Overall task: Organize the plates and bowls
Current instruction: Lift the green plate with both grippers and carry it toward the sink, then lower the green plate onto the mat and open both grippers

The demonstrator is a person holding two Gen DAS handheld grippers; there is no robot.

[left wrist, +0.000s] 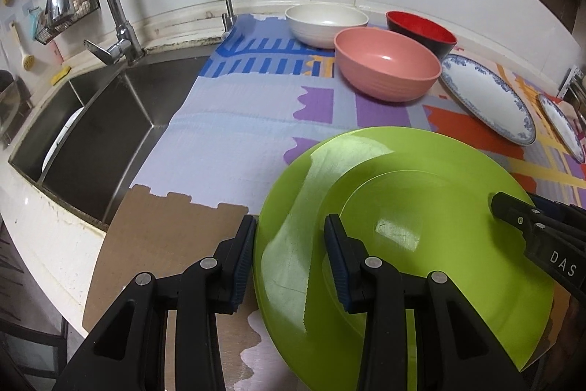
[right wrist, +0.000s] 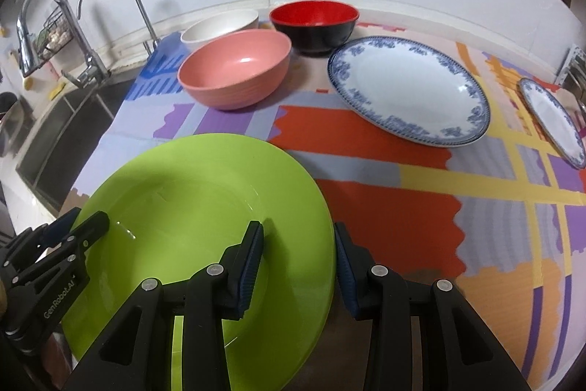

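Note:
A lime green plate (left wrist: 403,178) (right wrist: 190,185) hangs over the near edge of the patterned mat (left wrist: 234,141). My left gripper (left wrist: 291,226) (right wrist: 84,222) is shut on its left rim, one finger outside the edge and one over the inner face. On the opposite rim my right gripper (right wrist: 298,229) (left wrist: 512,211) is shut in the same way. Farther back stand a pink bowl (left wrist: 386,68) (right wrist: 234,68), a white bowl (left wrist: 326,24) (right wrist: 219,24) and a red-and-black bowl (left wrist: 421,28) (right wrist: 315,21). A large blue-patterned plate (left wrist: 487,98) (right wrist: 406,87) lies to their right.
A second blue-patterned plate (left wrist: 562,127) (right wrist: 553,120) lies at the far right edge. A steel sink (left wrist: 102,120) with two taps (left wrist: 110,6) is at the left, a white dish inside it. A tiled wall backs the counter.

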